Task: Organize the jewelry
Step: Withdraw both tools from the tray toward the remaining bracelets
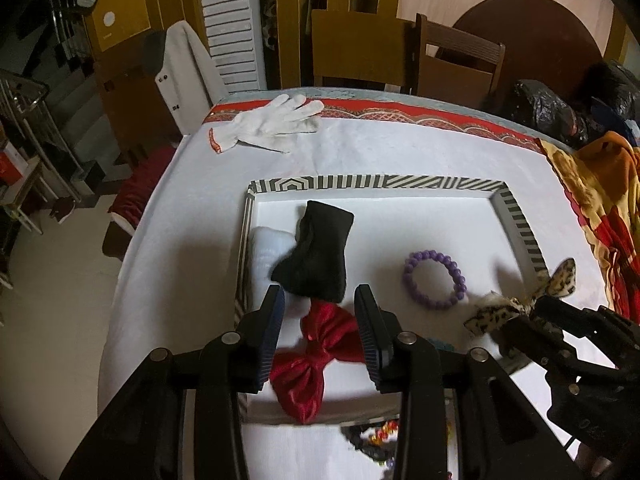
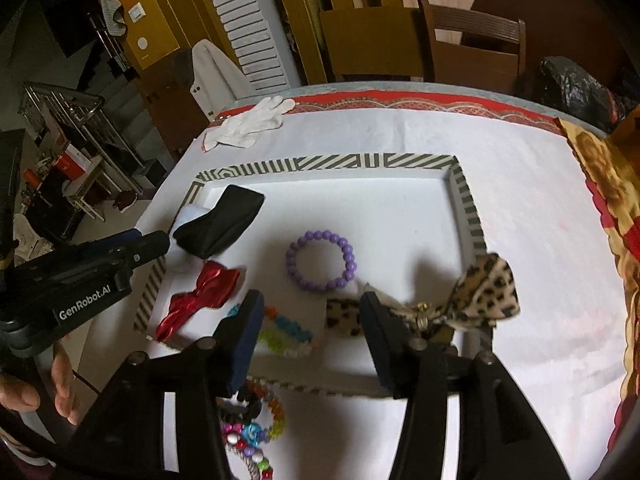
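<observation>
Both grippers hang open and empty above the tray [image 1: 516, 210]: the red bow [image 1: 316, 360] lies under the left gripper [image 1: 320, 304], the leopard bow [image 2: 476, 296] just right of the right gripper [image 2: 310, 312].

A white glove [image 1: 272, 124] lies on the table [image 1: 400, 148], wooden chair [image 1: 460, 60] behind.

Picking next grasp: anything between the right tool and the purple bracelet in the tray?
Nothing covers the purple bracelet; it lies bare on the tray floor ahead of the open right tool. Coloured beads lie nearer the tool, low between its fingers; the leopard bow sits beside its right finger.
</observation>
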{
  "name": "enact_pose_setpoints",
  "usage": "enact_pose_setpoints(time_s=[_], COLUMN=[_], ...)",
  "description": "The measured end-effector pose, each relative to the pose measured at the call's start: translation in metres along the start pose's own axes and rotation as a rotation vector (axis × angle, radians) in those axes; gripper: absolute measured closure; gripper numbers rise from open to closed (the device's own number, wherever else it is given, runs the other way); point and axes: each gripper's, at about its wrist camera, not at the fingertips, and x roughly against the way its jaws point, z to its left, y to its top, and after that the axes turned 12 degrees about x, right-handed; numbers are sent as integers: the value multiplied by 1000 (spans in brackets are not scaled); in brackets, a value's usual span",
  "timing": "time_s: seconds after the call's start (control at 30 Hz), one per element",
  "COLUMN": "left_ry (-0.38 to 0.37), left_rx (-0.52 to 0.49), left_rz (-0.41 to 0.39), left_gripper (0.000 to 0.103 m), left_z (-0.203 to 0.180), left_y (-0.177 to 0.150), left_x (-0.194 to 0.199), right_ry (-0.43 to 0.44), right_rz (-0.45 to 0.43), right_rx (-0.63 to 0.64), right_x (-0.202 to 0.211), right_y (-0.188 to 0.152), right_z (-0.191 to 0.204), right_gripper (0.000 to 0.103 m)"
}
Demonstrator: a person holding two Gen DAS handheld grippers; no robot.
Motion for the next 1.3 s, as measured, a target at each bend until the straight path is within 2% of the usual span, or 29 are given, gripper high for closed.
enact_pose_setpoints(time_s=[0.2,0.67,0.93,1.3], left_ry=[16,33,34,37], left_rx=[-2,19,29,23], left_rz=[-26,-66,-70,-73], left_gripper=[58,58,58,58], left_z=[-3,-6,-8,-16], left_y=[-20,-74,-97,-112], left_x=[22,77,96,110], right_ry=[7,11,12,7], right_rz=[-22,-30,-34,-50], right_rx=[0,39,61,76], right_x=[21,71,93,112], right_y=[-15,-59,-76,-86], right_z=[4,18,21,20], right_gripper=[47,46,44,43])
